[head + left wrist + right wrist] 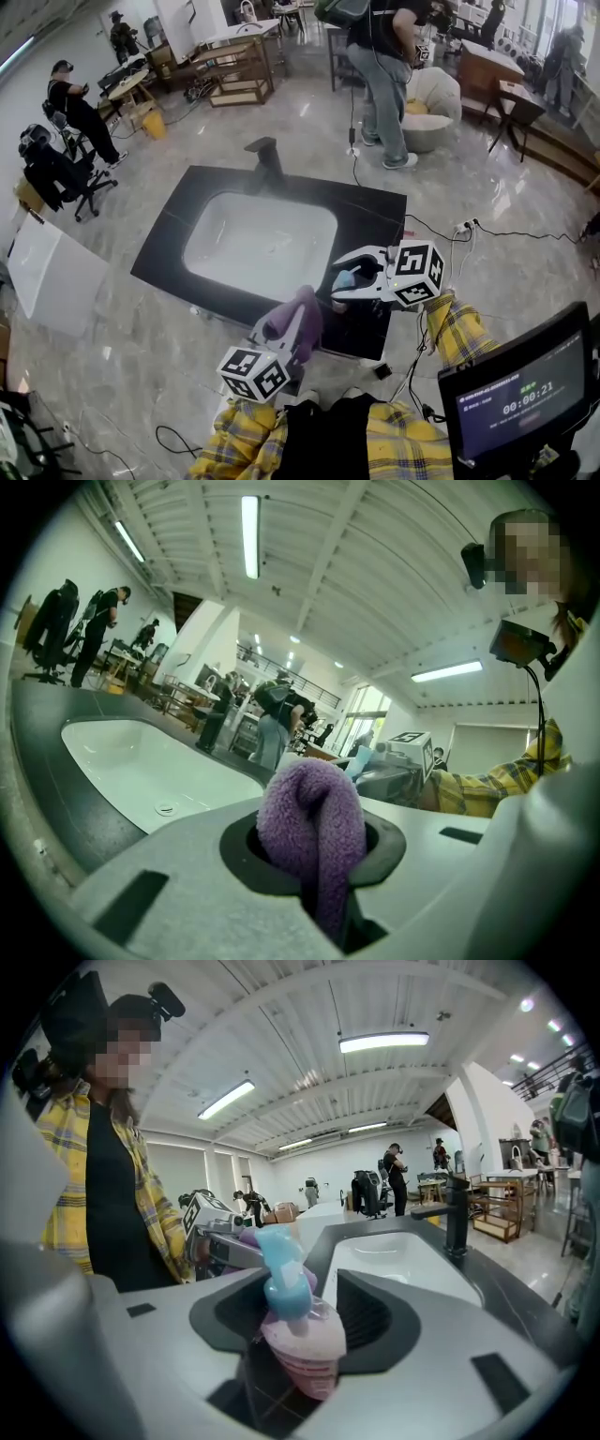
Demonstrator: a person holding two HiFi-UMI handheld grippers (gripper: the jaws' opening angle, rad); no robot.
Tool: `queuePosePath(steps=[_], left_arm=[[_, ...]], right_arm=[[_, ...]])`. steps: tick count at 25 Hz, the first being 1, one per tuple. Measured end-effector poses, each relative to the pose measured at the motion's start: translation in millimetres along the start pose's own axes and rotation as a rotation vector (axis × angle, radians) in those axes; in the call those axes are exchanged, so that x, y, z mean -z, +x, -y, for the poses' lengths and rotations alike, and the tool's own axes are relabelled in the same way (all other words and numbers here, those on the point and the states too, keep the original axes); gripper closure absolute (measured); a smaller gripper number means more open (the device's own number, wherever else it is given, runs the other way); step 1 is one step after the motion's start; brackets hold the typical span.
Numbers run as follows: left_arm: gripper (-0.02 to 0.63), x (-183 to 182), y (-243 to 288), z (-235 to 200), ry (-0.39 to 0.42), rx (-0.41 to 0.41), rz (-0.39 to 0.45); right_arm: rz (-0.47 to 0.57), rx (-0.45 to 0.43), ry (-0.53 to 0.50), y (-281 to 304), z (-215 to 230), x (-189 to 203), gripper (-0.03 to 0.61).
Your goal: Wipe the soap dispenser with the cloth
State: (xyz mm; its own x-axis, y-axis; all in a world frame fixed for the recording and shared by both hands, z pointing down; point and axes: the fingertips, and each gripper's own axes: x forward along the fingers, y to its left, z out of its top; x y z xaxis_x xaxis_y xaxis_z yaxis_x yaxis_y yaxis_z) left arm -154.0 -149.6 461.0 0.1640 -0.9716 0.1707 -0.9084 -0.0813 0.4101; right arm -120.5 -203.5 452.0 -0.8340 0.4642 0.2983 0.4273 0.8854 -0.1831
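The soap dispenser (347, 277), a clear bottle of pink soap with a light blue pump (281, 1269), leans between the jaws of my right gripper (338, 282) over the black counter's front right corner. That gripper (302, 1327) is shut on the bottle's body. My left gripper (302, 313) is lower left of it, by the counter's front edge, shut on a bunched purple cloth (287, 324). In the left gripper view the cloth (314, 822) bulges up out of the jaws, a little short of the dispenser.
A white sink (262, 244) is set into the black counter (178, 234), with a dark faucet (265, 155) behind it. A monitor showing a timer (525, 394) stands at lower right. Cables (487, 232) trail over the floor, and a person (380, 75) stands beyond the counter.
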Motion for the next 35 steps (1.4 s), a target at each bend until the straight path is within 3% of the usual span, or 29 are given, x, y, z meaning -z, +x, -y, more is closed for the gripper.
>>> queuePosePath(steps=[7,26,35], left_arm=[[0.569,-4.1,4.0,4.1,0.008,0.027,-0.002],[0.570,-7.3,5.4,9.1,0.016,0.101,-0.019],[0.569,-14.3,-1.3,12.4,0.020,0.121,-0.010]], right_arm=[[0.023,0.155,0.018,-4.3,5.2,-2.7,0.383],[0.104,0.816,0.220,-26.8,25.5,-0.9,0.416],[0.166,1.041,0.293,-37.2,29.6,-0.4,0.414]])
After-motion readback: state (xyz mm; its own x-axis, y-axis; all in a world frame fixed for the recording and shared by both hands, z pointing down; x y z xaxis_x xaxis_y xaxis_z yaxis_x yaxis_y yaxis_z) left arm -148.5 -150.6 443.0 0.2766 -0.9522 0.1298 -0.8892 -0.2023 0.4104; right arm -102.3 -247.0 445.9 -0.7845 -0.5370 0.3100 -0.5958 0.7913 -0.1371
